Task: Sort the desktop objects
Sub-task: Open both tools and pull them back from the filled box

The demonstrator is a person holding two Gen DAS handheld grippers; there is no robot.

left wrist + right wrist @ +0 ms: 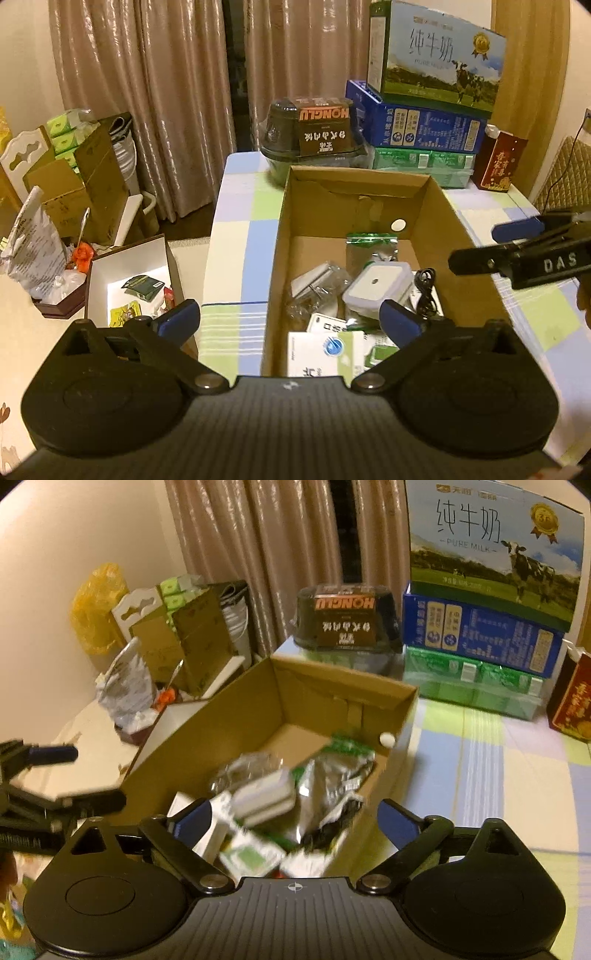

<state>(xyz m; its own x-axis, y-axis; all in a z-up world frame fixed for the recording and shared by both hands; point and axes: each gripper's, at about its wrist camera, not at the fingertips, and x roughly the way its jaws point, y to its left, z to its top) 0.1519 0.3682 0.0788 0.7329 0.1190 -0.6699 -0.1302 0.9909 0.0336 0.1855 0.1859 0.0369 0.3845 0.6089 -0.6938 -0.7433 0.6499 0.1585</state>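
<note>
Table: the checked cloth of the table (236,229) carries everything; its far edge is lined with stacked goods, its near part looks bare in both views.
Milk carton stack: a pure-milk carton (439,55) sits on a blue box (417,118) at the far right corner of the table, clear of the work.
Cardboard box: the open cardboard box (280,236) stands in the middle of the table, its long side running toward the far edge; it serves as the collecting bin.
Box contents: a green foil pouch (369,247), a square white container (376,284), a black cable (426,291) and a white medicine box (325,354) lie heaped at the near end of the cardboard box.
Left gripper: the left gripper (291,317) hovers over the box's near left wall, jaws spread wide, nothing between them.
Right gripper: the right gripper (291,819) hangs above the heap, jaws likewise wide apart and empty; the view is blurred.
Step in hand: probably a release over the box, both tools now free.
Next move: I judge that each hand must pull clear of the box walls and find whatever loose item remains on the table; none shows in these views.
</note>
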